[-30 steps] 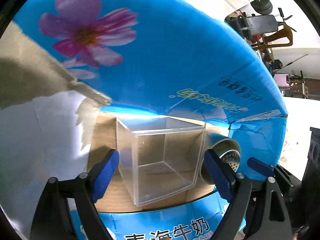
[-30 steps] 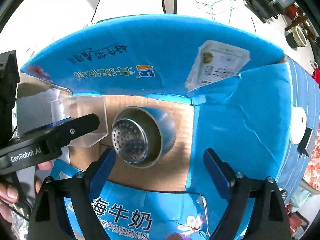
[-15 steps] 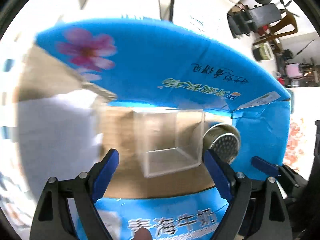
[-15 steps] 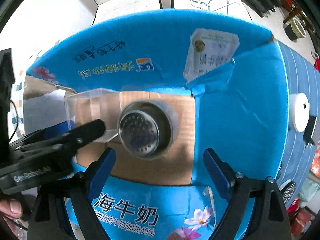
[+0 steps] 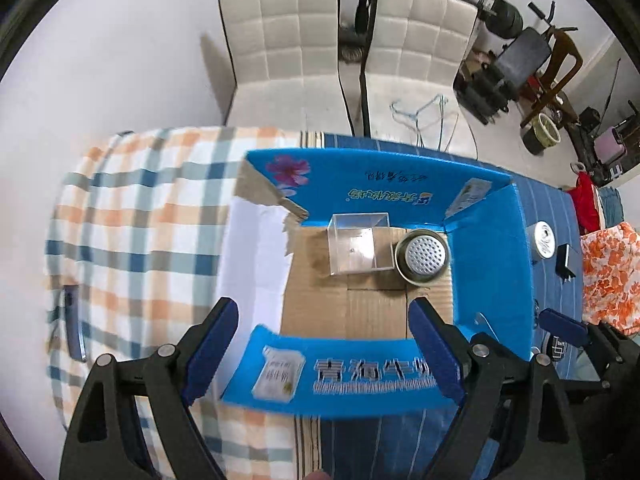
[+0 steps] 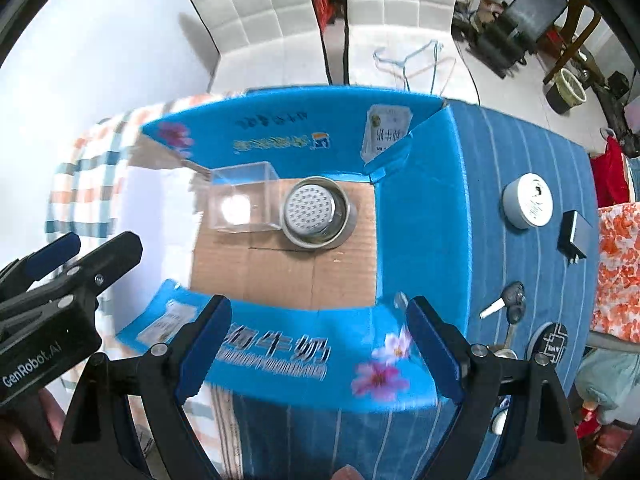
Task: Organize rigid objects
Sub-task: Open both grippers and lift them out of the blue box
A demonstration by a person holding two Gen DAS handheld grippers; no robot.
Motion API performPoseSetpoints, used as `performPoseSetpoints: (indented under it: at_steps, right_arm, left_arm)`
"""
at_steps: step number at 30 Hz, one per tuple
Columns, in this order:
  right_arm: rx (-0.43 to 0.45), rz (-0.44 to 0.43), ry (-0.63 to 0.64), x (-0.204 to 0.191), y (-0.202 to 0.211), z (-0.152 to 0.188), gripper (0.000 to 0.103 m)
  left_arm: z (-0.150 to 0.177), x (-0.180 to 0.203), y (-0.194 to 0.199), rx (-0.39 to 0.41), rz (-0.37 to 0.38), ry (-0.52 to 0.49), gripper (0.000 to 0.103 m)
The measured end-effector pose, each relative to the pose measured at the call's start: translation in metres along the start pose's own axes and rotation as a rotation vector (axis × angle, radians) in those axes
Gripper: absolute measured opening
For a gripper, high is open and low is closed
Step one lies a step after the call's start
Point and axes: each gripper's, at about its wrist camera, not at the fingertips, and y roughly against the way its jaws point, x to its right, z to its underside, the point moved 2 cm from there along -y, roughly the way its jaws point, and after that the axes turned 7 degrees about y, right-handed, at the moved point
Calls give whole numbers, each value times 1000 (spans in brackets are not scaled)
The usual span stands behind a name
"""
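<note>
An open blue cardboard box (image 5: 486,256) (image 6: 416,208) lies on the table. Inside it a clear plastic cube box (image 5: 356,244) (image 6: 240,204) stands beside a steel strainer cup (image 5: 422,254) (image 6: 316,212). My left gripper (image 5: 324,344) is open and empty, high above the box's near flap. My right gripper (image 6: 316,342) is open and empty, also raised over the near flap. The left gripper's body shows at the left of the right wrist view (image 6: 60,280).
On the blue striped cloth right of the box lie a round white tin (image 6: 528,200), a black adapter (image 6: 574,232), keys (image 6: 506,304) and a round black coaster (image 6: 552,342). A plaid cloth (image 5: 136,240) covers the table's left. White chairs (image 5: 288,52) stand behind.
Both grippers have pulled up and back out of the box, so the box and table now show whole. The cube box and the strainer cup stay inside, side by side.
</note>
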Motion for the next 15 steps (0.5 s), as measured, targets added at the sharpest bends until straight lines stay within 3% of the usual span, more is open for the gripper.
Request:
performPoseSetpoints:
  at_steps: [7,15]
  right_arm:
    - [120,26,45,-16,69,34,91]
    - [221,2,76,-22,145,82,91]
  left_arm:
    - [28,-5,77,142,-26,7,87]
    - [61,-2,125,200,-24,14,87]
